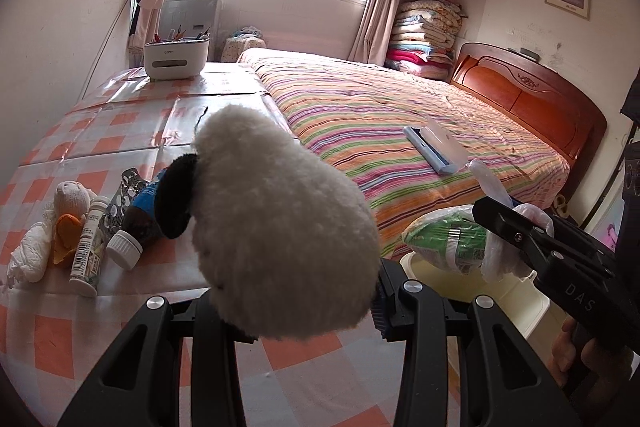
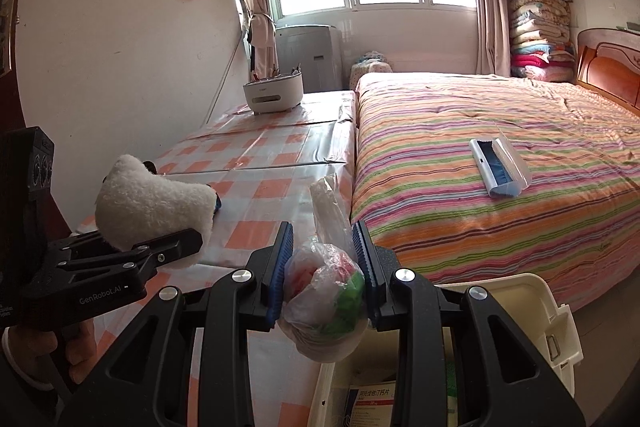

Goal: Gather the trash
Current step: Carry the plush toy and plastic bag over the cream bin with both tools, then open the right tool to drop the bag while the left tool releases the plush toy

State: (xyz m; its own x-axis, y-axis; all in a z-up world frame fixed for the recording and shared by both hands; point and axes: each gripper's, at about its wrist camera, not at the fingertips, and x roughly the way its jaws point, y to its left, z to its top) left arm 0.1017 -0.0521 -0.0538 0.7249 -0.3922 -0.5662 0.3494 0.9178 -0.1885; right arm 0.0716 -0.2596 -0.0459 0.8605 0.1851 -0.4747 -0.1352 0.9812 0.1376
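The left gripper (image 1: 316,307) is clamped on a white fluffy toy (image 1: 276,223), which fills the middle of the left wrist view and hides the gripper's left pad; only the blue edge of the right pad shows. A black patch (image 1: 176,195) on the toy could be an ear or a nose; which one cannot be told.

The right gripper (image 2: 324,279) grips a crumpled plastic bag (image 2: 324,303) between its blue pads. Green and red packaging shows through the film, but what it is stays unclear. The bag hangs over a cream bin (image 2: 548,311), whose inside is mostly covered by the gripper; a printed box (image 2: 370,405) is partly visible in it.

On the checked table (image 1: 120,131) lie more things: a brown bottle with a white cap (image 1: 136,227), a white tube (image 1: 90,247), a patterned wrapper (image 1: 124,195) half hidden behind them, and wads of white tissue (image 1: 32,247). A brush (image 1: 432,147) rests on the striped bed (image 1: 380,107). A hand (image 2: 76,351) shows only in part.
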